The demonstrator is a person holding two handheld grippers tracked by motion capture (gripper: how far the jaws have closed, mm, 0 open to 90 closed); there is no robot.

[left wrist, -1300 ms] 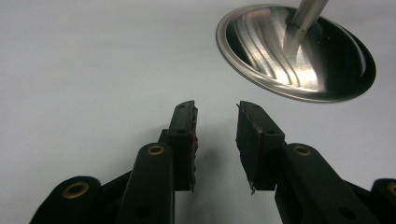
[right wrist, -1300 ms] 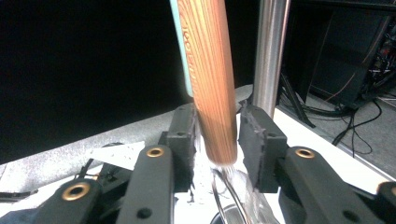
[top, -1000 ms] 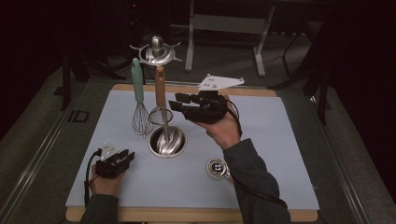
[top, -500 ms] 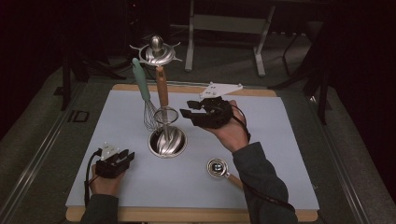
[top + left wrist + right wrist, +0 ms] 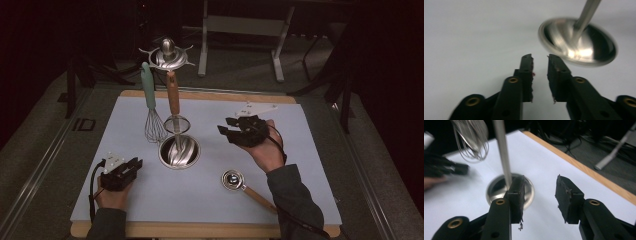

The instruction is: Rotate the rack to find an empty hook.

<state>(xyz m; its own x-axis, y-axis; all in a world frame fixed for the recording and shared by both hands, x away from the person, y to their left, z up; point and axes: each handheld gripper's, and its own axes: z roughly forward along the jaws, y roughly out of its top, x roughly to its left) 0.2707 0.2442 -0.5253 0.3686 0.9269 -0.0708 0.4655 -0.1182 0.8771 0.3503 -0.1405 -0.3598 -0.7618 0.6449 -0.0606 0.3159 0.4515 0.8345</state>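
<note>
The right hand-held gripper (image 5: 227, 134) – jaws just opening, empty – hangs near the utensil stand (image 5: 178, 150) on the counter (image 5: 300, 200), likely heading for the scoop (image 5: 233, 179) beside it; the left hand-held gripper (image 5: 136, 164), narrow and empty, rests.

- Your high view looks forward and down from above your side of the table (image 5: 300, 130), taking in the whole mat.
- Your left gripper view sits low and close, facing the stand's round steel base (image 5: 579, 42), which looks blurred.
- Your right gripper view looks across the mat at that same base (image 5: 510, 190), with the whisk (image 5: 471, 140) hanging above it.
- All three views share that base (image 5: 179, 151).
</note>
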